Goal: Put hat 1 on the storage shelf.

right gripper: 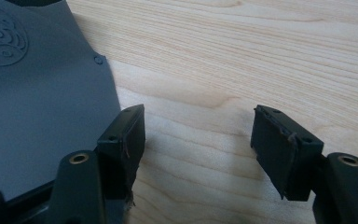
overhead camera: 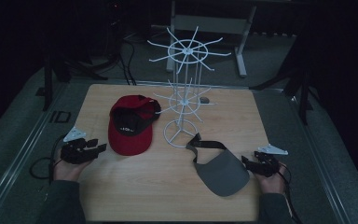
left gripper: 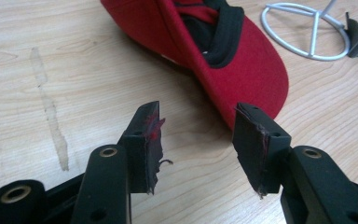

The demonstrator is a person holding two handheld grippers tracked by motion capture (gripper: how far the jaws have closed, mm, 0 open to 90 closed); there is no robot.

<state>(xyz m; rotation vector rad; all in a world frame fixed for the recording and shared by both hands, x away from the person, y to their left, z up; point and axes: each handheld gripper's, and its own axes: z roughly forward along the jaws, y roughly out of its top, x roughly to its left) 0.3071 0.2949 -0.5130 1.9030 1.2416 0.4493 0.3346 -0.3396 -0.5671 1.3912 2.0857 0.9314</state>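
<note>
Red cap (overhead camera: 130,125) lies on the left half of the wooden desk (overhead camera: 168,196), crown away from the person and brim toward them, its black inner lining showing. In the left gripper view the cap's brim (left gripper: 256,70) fills the upper middle, its edge just beyond the right-hand jaw of the left hand-held gripper (left gripper: 198,140). That gripper's jaws stand wide apart with bare desk between them; they hold nothing, and red marks show on their worn pads. In the high view the left hand-held gripper (overhead camera: 103,147) rests at the desk's left edge, just beside the cap, in the person's left hand (overhead camera: 67,168).

Just right of the cap stands a white wire rack (overhead camera: 184,93) with two tiers of spokes on a ring base (overhead camera: 181,136).

Near the front right lies a grey visor (overhead camera: 221,172), its dark strap (overhead camera: 207,145) close to the rack's base; whether they touch cannot be told. The right hand-held gripper (overhead camera: 245,161) sits at the visor's right edge, held in the person's right hand (overhead camera: 272,182). In the right gripper view the right hand-held gripper (right gripper: 198,140) is also spread wide and empty, with the grey visor's surface (right gripper: 42,116) behind its left-hand jaw and an embossed round emblem (right gripper: 2,42) near the top corner.
</note>
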